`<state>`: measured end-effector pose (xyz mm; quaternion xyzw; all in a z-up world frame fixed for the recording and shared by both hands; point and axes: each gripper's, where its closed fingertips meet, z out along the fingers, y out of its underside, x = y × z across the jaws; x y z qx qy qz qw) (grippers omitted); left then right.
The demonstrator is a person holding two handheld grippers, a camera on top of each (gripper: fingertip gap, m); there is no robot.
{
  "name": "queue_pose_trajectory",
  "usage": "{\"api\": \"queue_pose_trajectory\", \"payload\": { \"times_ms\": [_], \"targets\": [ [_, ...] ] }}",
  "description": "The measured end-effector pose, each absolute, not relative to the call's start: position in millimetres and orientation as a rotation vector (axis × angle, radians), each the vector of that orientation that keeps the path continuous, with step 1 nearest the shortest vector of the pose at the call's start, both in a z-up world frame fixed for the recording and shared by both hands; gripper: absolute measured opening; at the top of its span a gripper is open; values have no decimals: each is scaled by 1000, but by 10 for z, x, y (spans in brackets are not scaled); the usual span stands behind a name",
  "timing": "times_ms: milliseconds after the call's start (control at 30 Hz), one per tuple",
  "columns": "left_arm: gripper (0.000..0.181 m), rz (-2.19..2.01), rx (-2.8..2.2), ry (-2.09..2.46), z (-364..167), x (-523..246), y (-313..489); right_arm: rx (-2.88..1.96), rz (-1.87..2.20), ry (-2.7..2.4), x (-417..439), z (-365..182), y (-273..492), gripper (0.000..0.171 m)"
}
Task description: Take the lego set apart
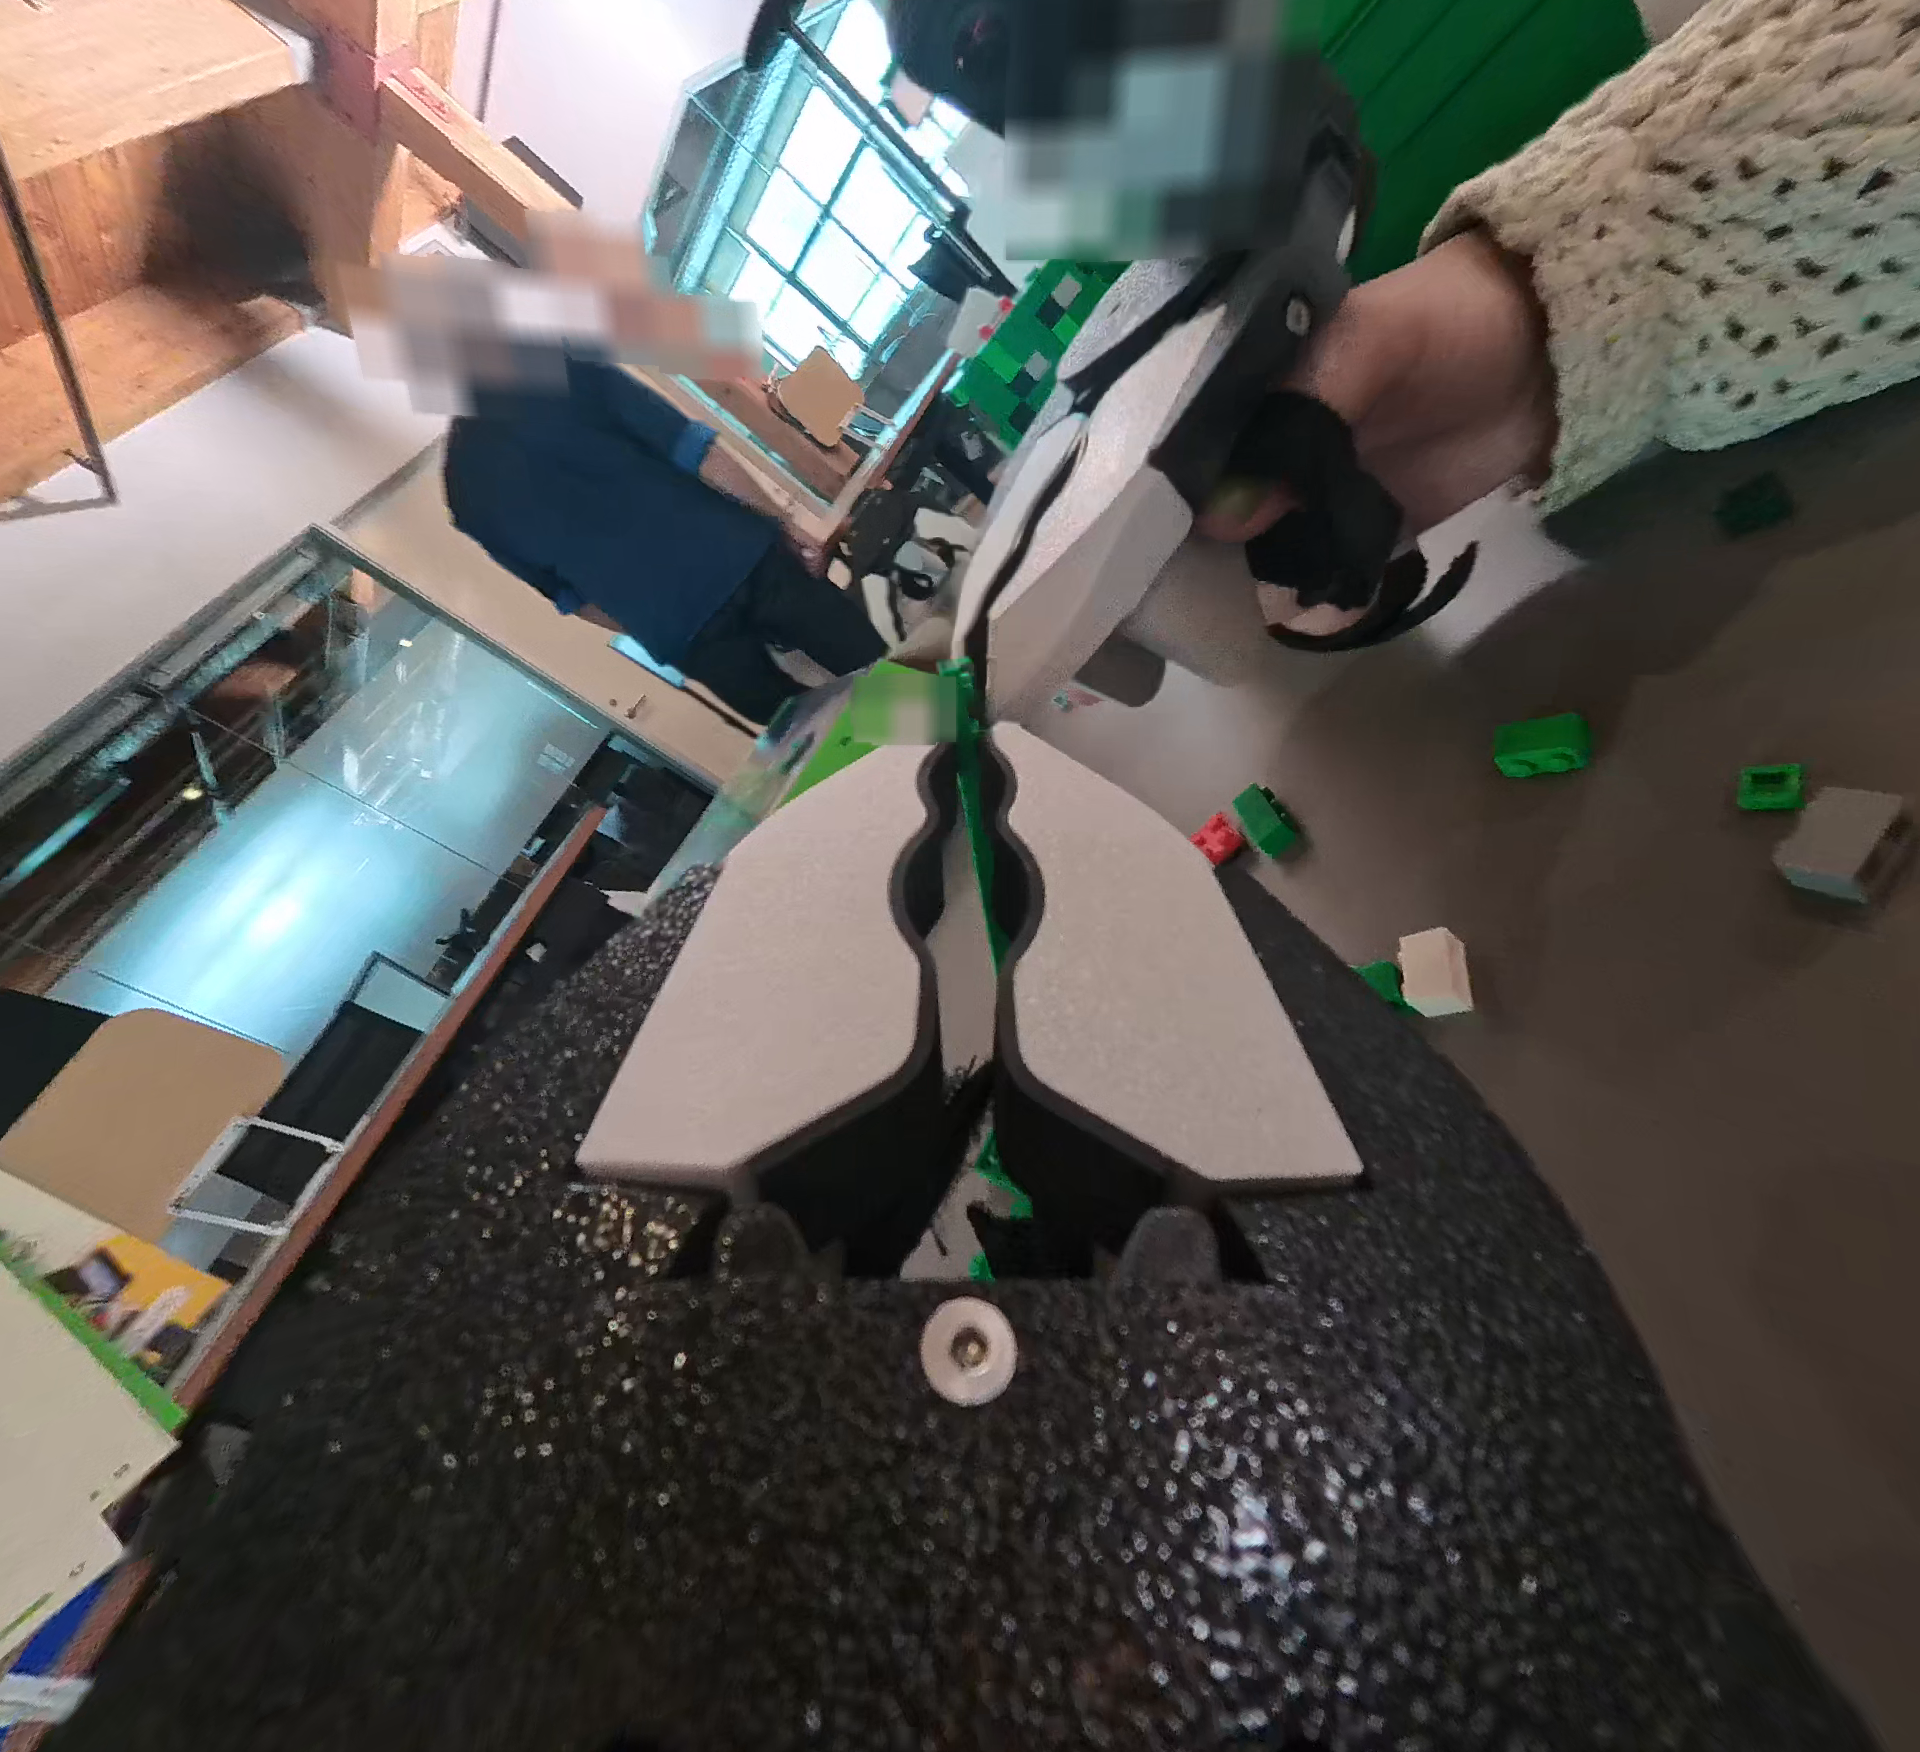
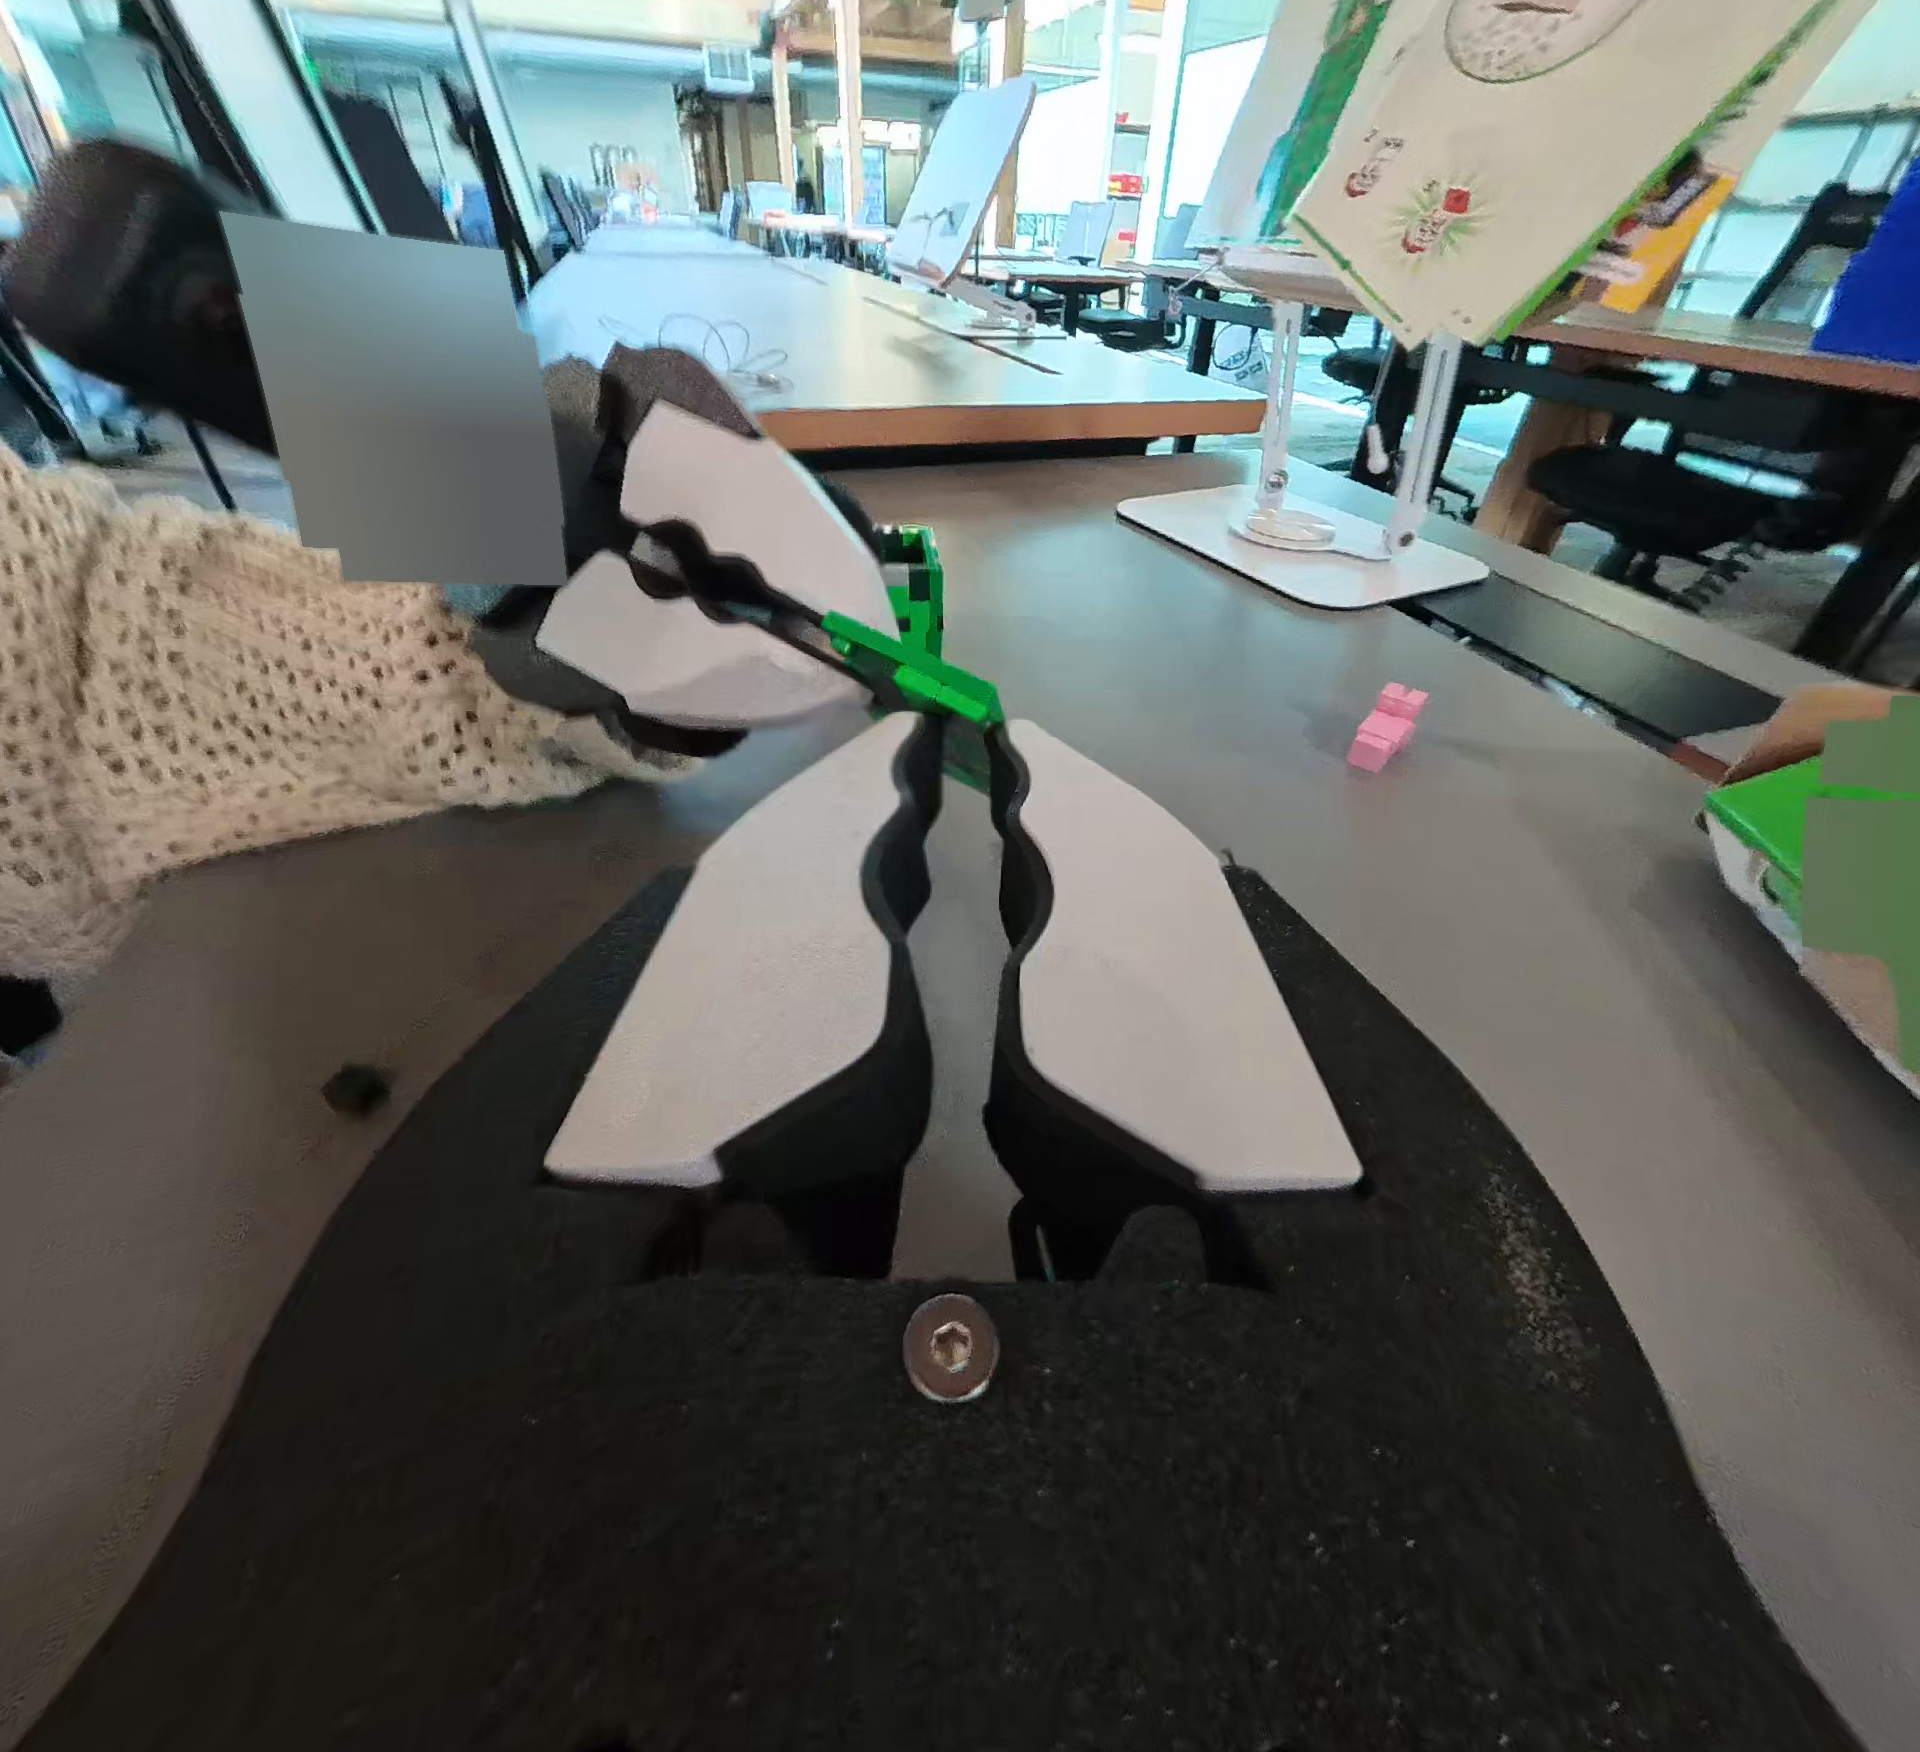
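The left gripper fills the foreground of its own view, its fingers closed on a thin green lego plate that runs edge-on between them. At twelve o'clock the right gripper meets it tip to tip, held by a hand in a cream knit sleeve. Loose bricks lie on the grey worktop around three o'clock: green brick, red brick, grey brick, white brick. In the right wrist view the right gripper has its fingers pinched on the green lego plate, the left gripper clamping the same piece from ten o'clock. A pink brick sits at two o'clock
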<state>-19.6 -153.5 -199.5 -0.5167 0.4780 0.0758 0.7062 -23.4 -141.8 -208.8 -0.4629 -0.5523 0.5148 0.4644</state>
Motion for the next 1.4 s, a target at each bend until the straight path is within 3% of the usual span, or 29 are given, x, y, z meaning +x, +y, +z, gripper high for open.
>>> {"api": "queue_pose_trajectory", "payload": {
  "times_ms": [33,233,300,433,567,600,967,1400],
  "targets": [
    [3,155,-1163,1059,-1999,-201,-1529,-1122,1232,-1368,-229,-2104,-1409,5],
    [3,116,-1343,985,-2149,-319,-1350,-1011,1050,-1437,-280,-2108,-1525,0],
    [3,-12,-1442,911,-2173,-368,-1309,-907,816,-1424,-270,-2080,-1461,15],
    [3,-424,-1626,713,-2192,-375,-1286,-752,418,-1464,-290,-2140,-1396,26],
    [3,-687,-1713,551,-2226,-419,-1265,-778,249,-1523,-370,-2305,-1316,68],
    [3,-739,-1721,529,-2229,-415,-1270,-759,209,-1551,-381,-2356,-1320,71],
    [3,-872,-1748,531,-2272,-349,-1325,-718,19,-1609,-450,-2483,-1329,68],
    [4,-1184,-1641,228,-2157,-333,-1278,-616,-273,-1516,-424,-2372,-1210,68]
  ]
}}
